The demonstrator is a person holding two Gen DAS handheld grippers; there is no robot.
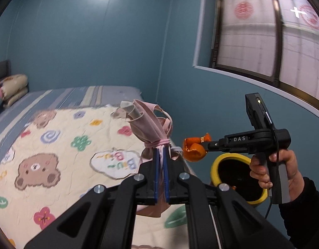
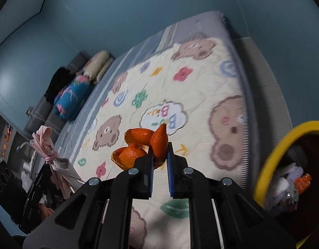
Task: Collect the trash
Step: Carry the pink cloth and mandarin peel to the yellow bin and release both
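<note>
Midway, by the look of things: both claws loaded, nothing yet dropped

Left gripper (image 1: 161, 151), jaws pressed nearly together, pinching a bundled pink face mask (image 1: 148, 127) tied round with its own ear loop, held up above the bear-print quilt (image 1: 55, 145)

Right gripper (image 2: 160, 155), jaws narrowly apart, clamped on a curl of orange peel (image 2: 142, 145), carried in the air just off the edge of the bed

Yellow-rimmed bin (image 2: 269, 166) low at the right, beside the bed, already holding crumpled tissue and another scrap of peel

Left to do, as a judgement: bring peel and mask over the bin's mouth and let go

Quilt otherwise free of visible litter, though blurred in places
</note>
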